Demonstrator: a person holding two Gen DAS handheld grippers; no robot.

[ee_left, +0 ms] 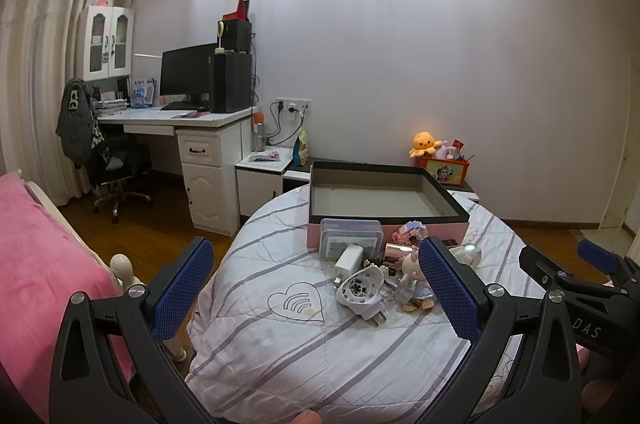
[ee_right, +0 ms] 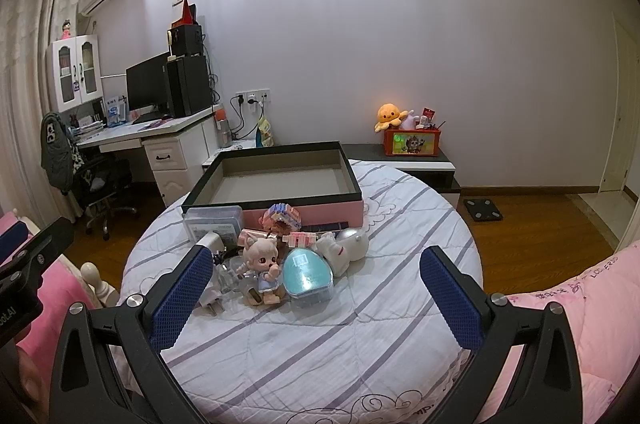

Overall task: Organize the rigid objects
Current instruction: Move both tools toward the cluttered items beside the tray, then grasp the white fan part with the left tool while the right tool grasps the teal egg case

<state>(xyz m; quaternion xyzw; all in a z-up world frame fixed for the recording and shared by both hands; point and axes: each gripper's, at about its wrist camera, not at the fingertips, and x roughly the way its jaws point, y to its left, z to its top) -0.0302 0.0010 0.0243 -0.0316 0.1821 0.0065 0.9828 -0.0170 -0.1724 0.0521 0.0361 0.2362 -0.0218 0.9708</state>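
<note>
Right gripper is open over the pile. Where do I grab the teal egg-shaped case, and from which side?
Take the teal egg-shaped case across its narrow width, near the middle, coming down from above and the near side. Its right flank is free; the doll crowds its left, so slide that finger in carefully. The right gripper looks wide enough.

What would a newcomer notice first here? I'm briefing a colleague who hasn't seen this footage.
Probably the heap of small toys and gadgets on the striped round cushion: a big-eyed doll beside a teal egg-shaped case, with a white charger to the left. Behind them sits an empty pink box. Both grippers, left and right, hover with jaws open.
</note>
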